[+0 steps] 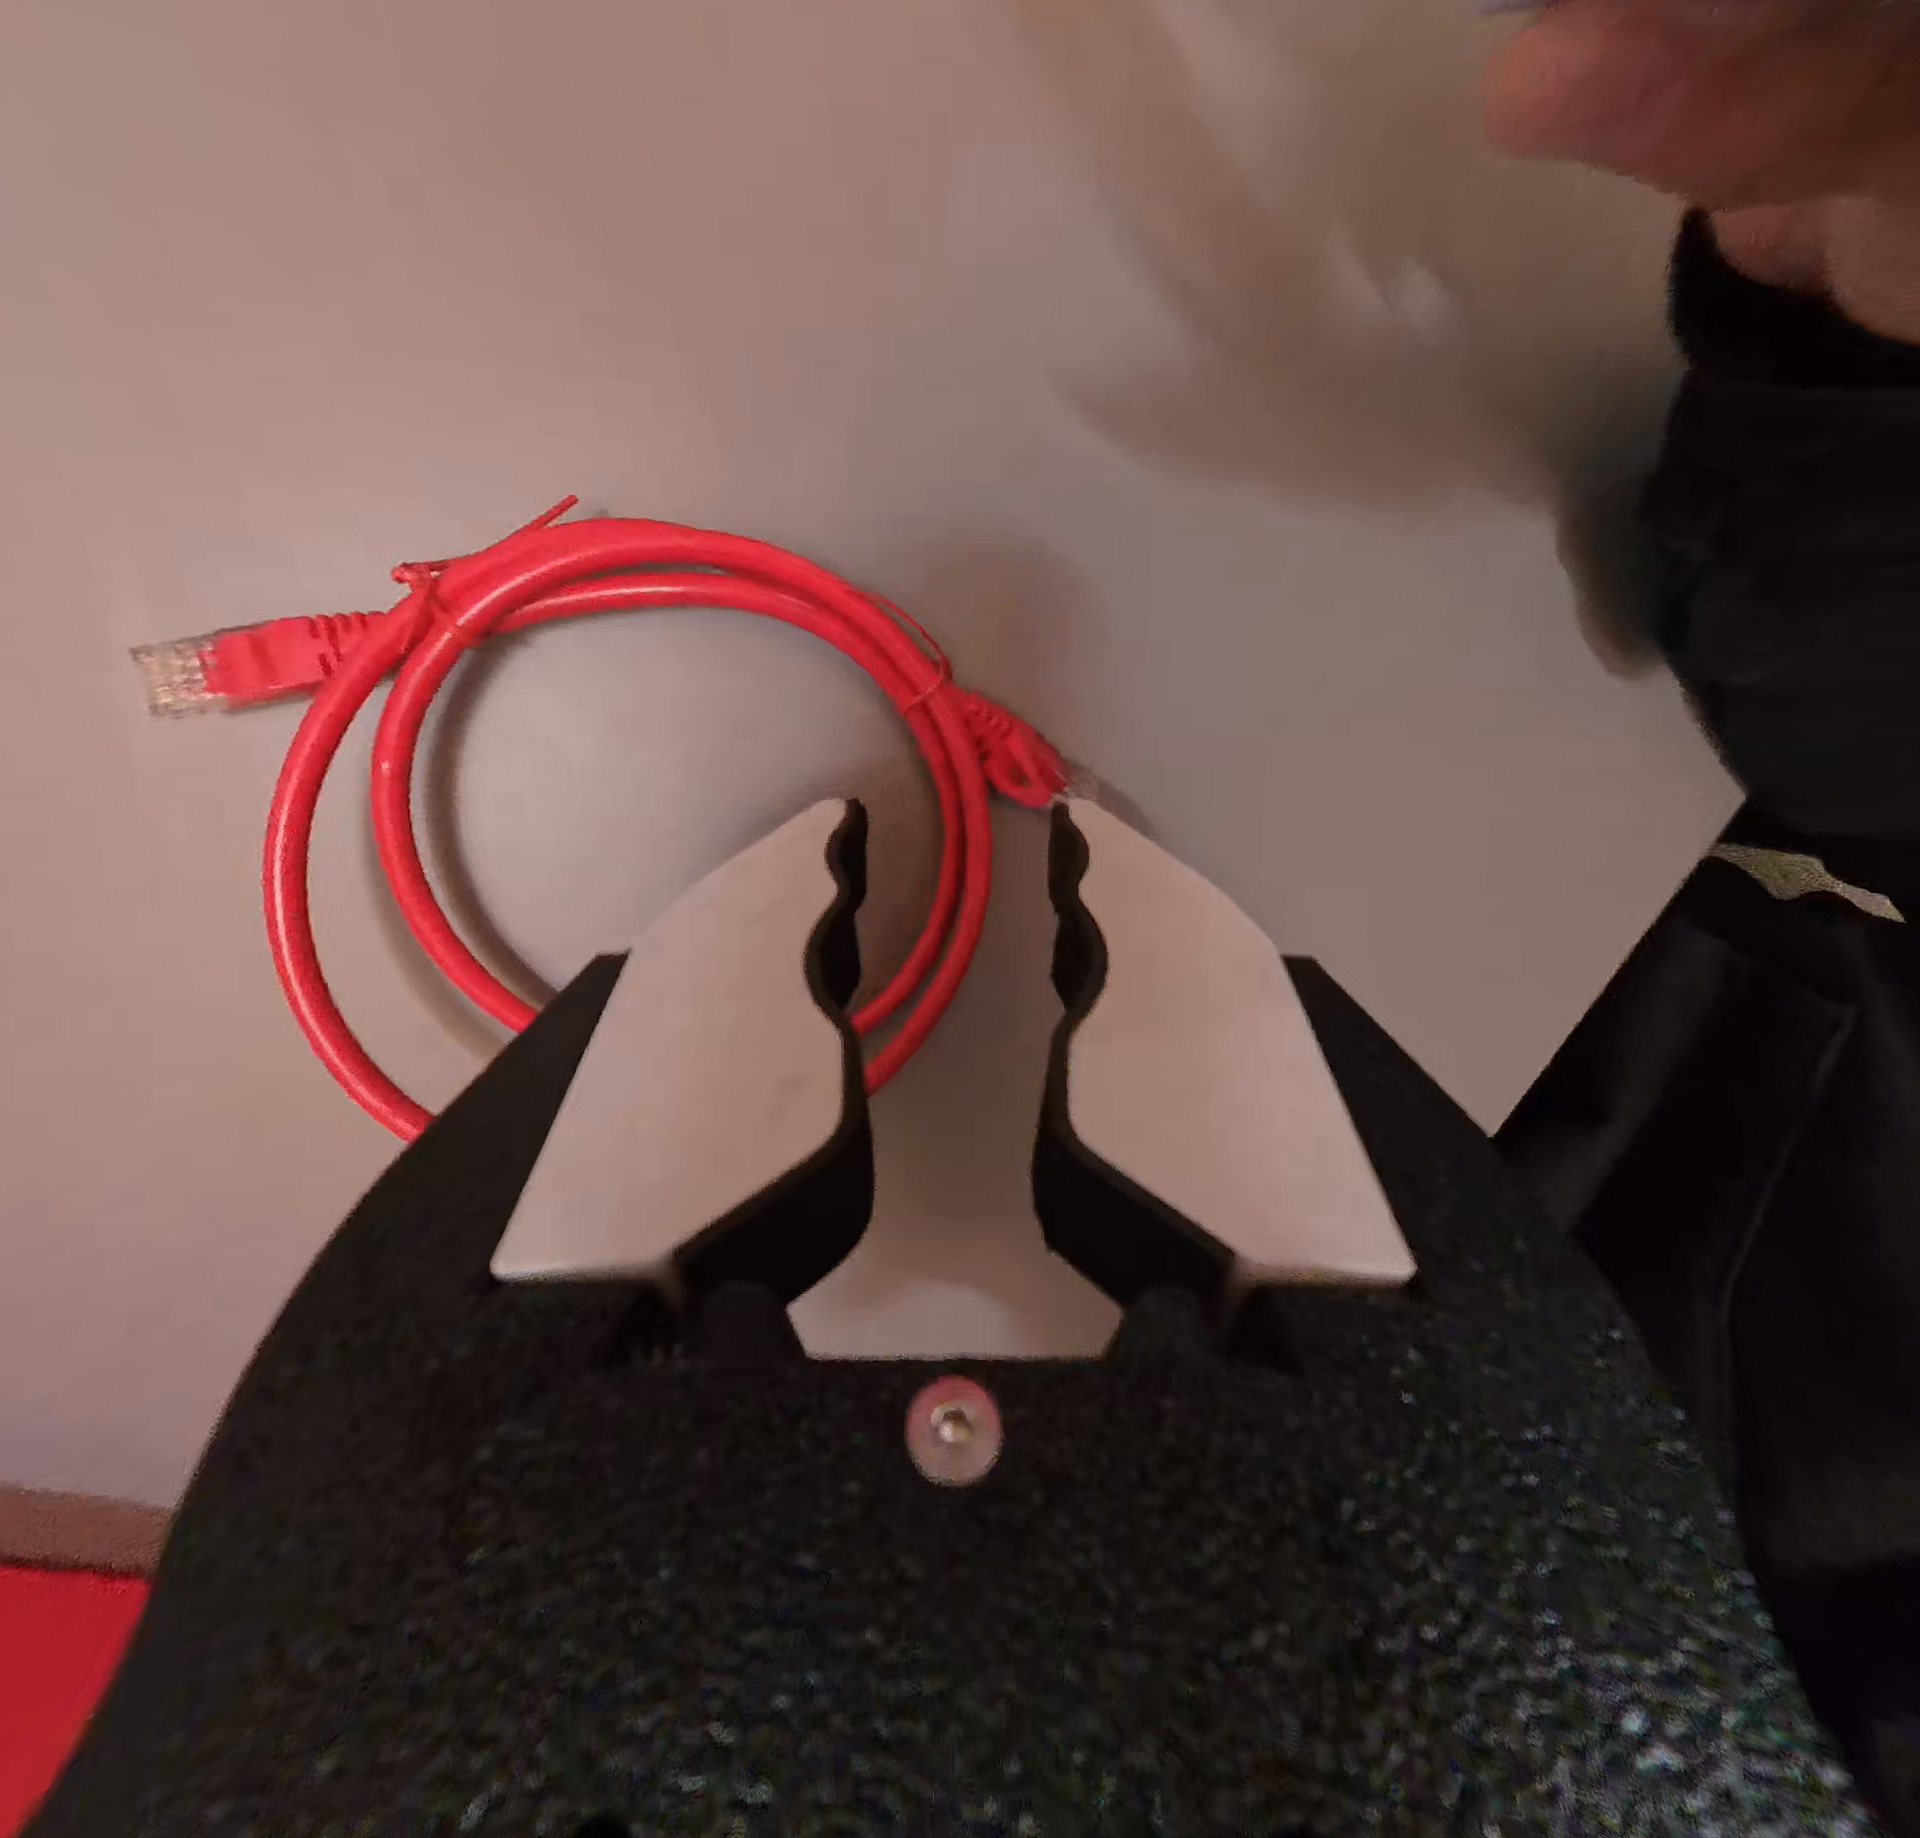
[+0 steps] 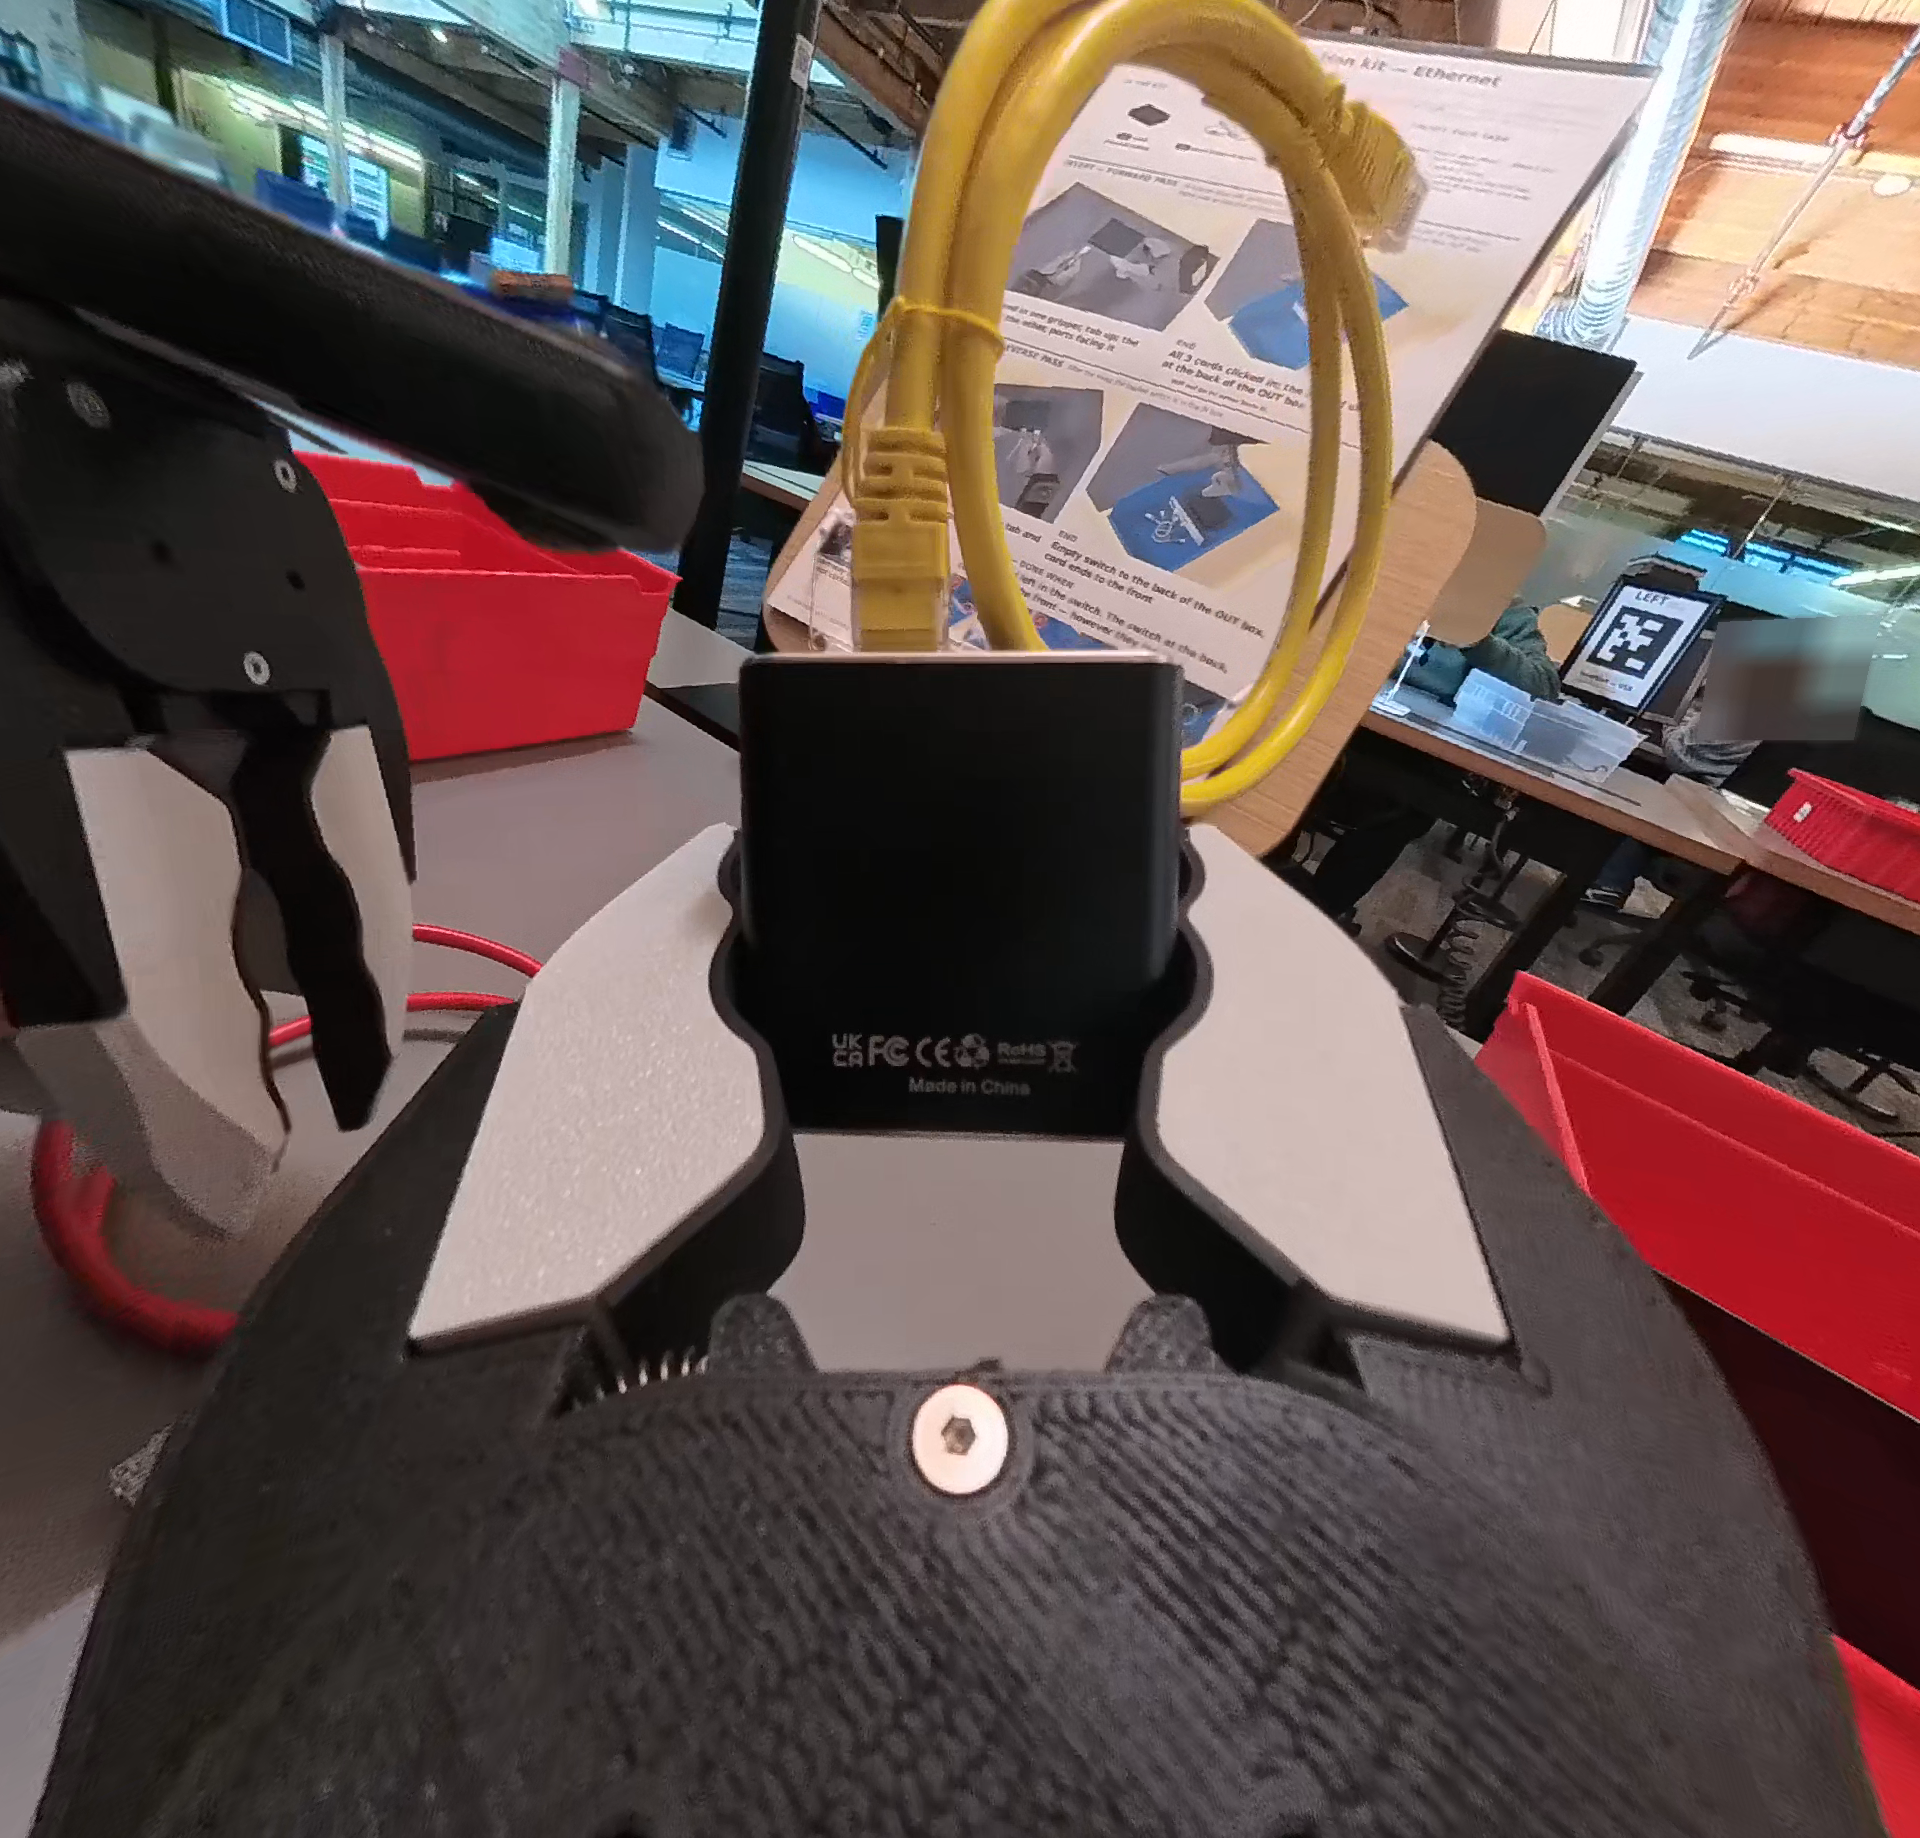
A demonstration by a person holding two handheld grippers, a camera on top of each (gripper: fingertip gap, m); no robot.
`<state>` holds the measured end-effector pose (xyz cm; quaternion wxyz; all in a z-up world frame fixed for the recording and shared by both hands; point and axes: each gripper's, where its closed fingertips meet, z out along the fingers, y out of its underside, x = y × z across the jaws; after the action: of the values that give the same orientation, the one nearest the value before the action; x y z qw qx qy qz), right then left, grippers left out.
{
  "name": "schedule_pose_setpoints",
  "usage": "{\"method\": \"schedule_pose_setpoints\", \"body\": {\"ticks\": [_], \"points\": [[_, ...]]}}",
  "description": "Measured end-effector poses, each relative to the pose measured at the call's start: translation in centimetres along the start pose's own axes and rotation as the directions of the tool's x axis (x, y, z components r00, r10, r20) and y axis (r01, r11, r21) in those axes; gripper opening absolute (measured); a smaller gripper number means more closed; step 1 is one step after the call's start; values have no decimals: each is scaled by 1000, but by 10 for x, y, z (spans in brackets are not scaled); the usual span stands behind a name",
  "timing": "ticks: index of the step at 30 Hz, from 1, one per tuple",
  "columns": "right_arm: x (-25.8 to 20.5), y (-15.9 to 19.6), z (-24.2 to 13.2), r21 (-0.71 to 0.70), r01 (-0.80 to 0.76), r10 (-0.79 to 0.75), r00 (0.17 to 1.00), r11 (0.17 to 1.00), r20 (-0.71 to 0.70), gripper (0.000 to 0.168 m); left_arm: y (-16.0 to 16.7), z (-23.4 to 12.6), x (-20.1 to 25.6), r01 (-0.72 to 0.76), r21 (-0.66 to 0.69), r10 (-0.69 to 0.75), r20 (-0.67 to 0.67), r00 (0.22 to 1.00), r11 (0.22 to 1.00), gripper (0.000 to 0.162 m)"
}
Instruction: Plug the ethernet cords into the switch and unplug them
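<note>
Ethernet cords show in both views: a red ethernet cord (image 1: 623, 801) lies coiled and tied with thin red ties on the pale grey bench (image 1: 312, 282), one clear-tipped plug pointing left, the other plug at the coil's right side just beside the tip of the left hand-held gripper (image 1: 956, 822). That gripper hangs over the coil with its jaws parted by a narrow gap and nothing between them; the coil's right arc passes under the gap. In the right wrist view, the right hand-held gripper (image 2: 956, 905) is closed on a black switch (image 2: 956, 853), its notched fingers pressing the switch's two sides, the printed underside facing the camera. A yellow ethernet cord (image 2: 1340, 417), also coiled and tied, stands up from the switch's far edge, with one yellow plug (image 2: 899, 552) seated in a port there and the other plug hanging free at the top right of the loop. The left gripper appears at the left of that view too, pointing down at the bench above a stretch of the red cord. Red bins (image 2: 499, 625) sit on the bench behind it and at the right edge. An instruction sheet (image 2: 1195, 386) leans behind the yellow coil. A person's blurred hand (image 1: 1714, 126) and dark sleeve occupy the upper right of the left wrist view.
</note>
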<state>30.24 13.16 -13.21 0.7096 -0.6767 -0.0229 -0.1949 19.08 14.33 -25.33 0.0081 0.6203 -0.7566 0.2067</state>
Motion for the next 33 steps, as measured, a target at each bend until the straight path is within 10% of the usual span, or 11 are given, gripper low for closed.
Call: {"method": "schedule_pose_setpoints", "body": {"ticks": [9,22,28,33], "points": [[13,6,-3,-13,-12,12,1000,1000,-24,76,-13,31,-11,49,-113,-43,54,998,992,47],[23,5,-8,35,-87,88,996,996,-31,76,-19,50,-31,-48,-125,69,171,983,991,21],[11,-10,-10,112,-114,106,992,987,70,76,-40,14,11,-32,266,82,-179,981,963,11],[-12,-26,-12,190,-223,175,956,956,237,76,-68,-78,12,-100,628,200,-90,976,771,11]]}}
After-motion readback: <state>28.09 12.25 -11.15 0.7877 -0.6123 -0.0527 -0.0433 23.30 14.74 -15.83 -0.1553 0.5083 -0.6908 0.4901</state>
